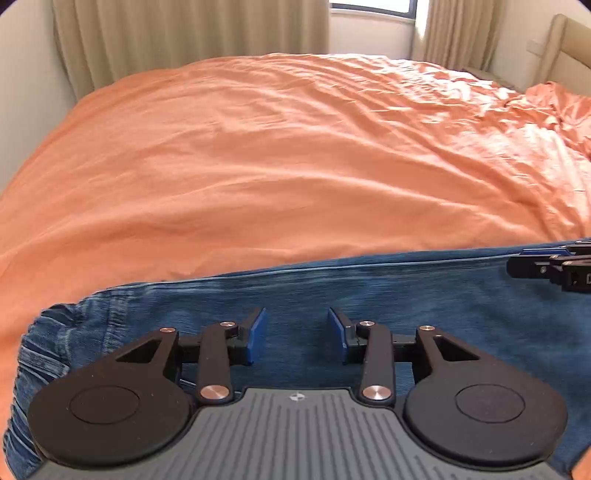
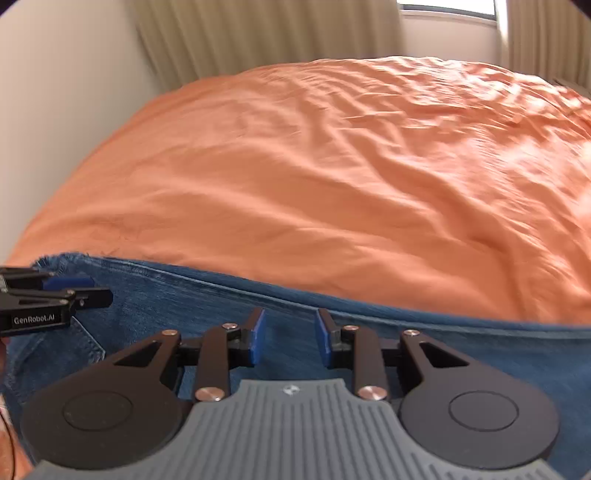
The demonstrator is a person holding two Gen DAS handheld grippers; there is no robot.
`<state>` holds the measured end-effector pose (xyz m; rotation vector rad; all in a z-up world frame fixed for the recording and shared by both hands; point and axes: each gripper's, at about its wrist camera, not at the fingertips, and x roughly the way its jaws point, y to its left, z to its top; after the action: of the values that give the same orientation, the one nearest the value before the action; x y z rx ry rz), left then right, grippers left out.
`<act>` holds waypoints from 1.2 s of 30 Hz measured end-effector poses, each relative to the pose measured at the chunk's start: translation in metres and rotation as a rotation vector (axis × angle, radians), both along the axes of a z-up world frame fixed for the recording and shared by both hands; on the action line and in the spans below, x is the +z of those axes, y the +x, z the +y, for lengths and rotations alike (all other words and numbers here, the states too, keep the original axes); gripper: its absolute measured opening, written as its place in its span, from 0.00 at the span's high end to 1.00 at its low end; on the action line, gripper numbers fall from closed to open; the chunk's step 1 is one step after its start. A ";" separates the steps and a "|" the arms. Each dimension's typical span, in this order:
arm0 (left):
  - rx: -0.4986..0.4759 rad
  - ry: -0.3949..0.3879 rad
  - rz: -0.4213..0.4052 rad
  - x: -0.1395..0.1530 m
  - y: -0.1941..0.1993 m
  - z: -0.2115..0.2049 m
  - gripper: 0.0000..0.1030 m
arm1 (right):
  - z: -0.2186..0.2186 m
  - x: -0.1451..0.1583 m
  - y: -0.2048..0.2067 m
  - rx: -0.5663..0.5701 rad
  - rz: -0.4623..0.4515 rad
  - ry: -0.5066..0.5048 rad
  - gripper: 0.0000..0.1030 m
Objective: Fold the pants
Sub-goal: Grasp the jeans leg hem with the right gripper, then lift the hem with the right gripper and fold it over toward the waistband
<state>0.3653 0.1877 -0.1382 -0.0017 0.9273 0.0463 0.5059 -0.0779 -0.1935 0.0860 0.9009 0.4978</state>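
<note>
Orange bedsheet point(image 2: 332, 177); jeans point(image 2: 184, 306); left tongs point(image 2: 79, 291) marked "GenRobot.AI".

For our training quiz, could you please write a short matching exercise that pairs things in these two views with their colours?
Things:
1. pants
2. bedsheet
3. curtains
4. pads on the left gripper

Colours:
A. orange
B. beige
C. bright blue, on black arms
D. faded denim blue

Pairs: 1-D, 2-A, 3-B, 4-C
</note>
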 end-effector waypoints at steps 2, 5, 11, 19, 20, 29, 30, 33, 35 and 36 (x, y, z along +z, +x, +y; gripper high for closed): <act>-0.018 -0.006 0.000 0.008 -0.004 -0.022 0.56 | -0.044 0.010 -0.012 -0.056 0.003 0.025 0.75; -0.063 -0.028 -0.014 0.016 -0.011 -0.062 0.56 | -0.122 0.022 -0.031 -0.160 0.016 0.075 0.71; -0.133 -0.161 -0.015 0.017 -0.008 -0.142 0.56 | -0.302 0.026 -0.081 -0.463 0.070 0.223 0.62; -0.330 -0.116 0.017 0.004 0.007 -0.258 0.65 | -0.489 -0.015 -0.140 -0.844 0.128 0.481 0.51; -0.348 -0.107 0.025 0.000 0.011 -0.270 0.67 | -0.502 -0.025 -0.143 -0.869 0.138 0.516 0.51; -0.412 -0.081 0.059 -0.034 0.038 -0.338 0.80 | -0.536 -0.096 -0.123 -0.912 0.185 0.731 0.63; -0.409 -0.082 0.061 -0.037 0.043 -0.341 0.81 | -0.538 -0.101 -0.118 -0.910 0.181 0.751 0.64; -0.393 -0.084 0.060 -0.044 0.058 -0.346 0.83 | -0.543 -0.109 -0.110 -0.909 0.174 0.779 0.78; -0.382 -0.085 0.055 -0.046 0.069 -0.350 0.84 | -0.544 -0.105 -0.107 -0.892 0.159 0.765 0.90; -0.376 -0.080 0.051 -0.047 0.076 -0.352 0.85 | -0.544 -0.102 -0.105 -0.878 0.142 0.737 0.91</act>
<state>0.4415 -0.1647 -0.1856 0.0999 0.9676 -0.3404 0.4004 -0.6215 -0.2952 1.1484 0.6884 -0.0308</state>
